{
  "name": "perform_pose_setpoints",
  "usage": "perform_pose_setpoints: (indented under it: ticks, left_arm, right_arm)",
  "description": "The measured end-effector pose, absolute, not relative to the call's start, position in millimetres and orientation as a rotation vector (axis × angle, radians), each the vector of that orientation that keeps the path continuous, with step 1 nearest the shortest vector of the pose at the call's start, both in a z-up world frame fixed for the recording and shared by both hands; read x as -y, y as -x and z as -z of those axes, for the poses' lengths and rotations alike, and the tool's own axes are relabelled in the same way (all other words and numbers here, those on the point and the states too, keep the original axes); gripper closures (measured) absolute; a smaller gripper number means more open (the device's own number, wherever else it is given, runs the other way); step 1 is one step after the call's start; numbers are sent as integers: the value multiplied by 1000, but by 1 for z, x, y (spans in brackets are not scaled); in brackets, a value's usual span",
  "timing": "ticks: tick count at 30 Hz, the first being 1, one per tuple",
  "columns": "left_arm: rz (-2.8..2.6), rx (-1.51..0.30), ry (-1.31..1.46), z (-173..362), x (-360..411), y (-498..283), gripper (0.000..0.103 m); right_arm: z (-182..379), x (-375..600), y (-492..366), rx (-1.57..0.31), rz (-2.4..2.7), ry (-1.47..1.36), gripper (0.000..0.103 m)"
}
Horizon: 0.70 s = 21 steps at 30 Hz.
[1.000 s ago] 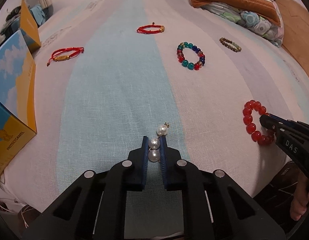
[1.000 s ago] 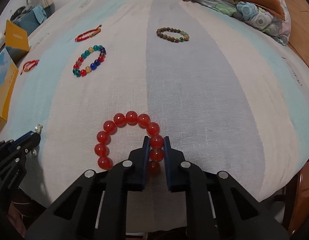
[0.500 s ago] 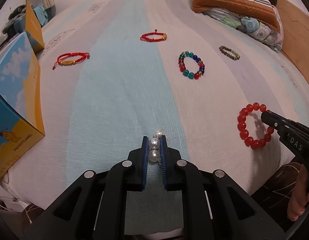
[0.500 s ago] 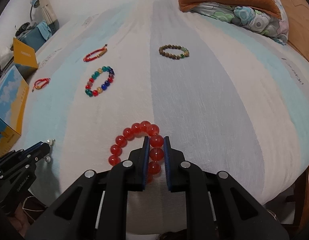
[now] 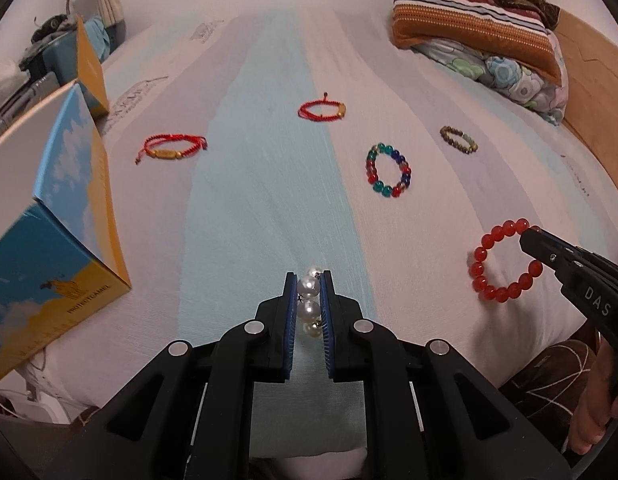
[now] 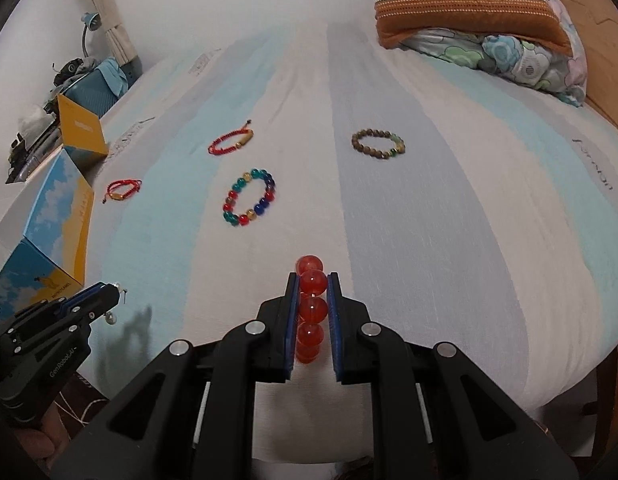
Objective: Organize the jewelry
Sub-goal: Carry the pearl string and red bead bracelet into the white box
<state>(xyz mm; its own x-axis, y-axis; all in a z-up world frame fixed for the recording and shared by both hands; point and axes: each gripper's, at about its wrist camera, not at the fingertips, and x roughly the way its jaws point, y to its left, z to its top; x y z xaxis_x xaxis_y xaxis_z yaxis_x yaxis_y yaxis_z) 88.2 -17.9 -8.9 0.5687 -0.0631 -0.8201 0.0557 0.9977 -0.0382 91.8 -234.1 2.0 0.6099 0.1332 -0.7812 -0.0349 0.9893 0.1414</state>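
My left gripper (image 5: 309, 280) is shut on a pearl bracelet (image 5: 309, 300), held above the striped bed sheet (image 5: 249, 208); it also shows in the right wrist view (image 6: 109, 300). My right gripper (image 6: 312, 280) is shut on a red bead bracelet (image 6: 312, 308), lifted off the sheet; the bracelet hangs as a ring in the left wrist view (image 5: 505, 268). On the bed lie a multicolour bead bracelet (image 5: 387, 176), a brown bead bracelet (image 5: 457, 140) and two red cord bracelets (image 5: 323, 111) (image 5: 171, 150).
An open blue and yellow cardboard box (image 5: 57, 216) stands at the bed's left edge. Folded blankets and a pillow (image 5: 481, 28) lie at the far right. A wooden bed frame (image 5: 593, 80) runs along the right. A cluttered bedside stand (image 6: 89, 76) sits far left.
Both grippers have risen and pulled back from the bed, each lifting its bracelet. The red bead bracelet has left the sheet and now hangs from the right gripper.
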Motion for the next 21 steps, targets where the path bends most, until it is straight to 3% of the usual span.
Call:
perform_pose_setpoints:
  ticks: [21]
  left_arm:
    - [50, -921, 16, -41, -5, -114, 92]
  right_arm:
    - [-44, 204, -128, -881, -103, -68, 90]
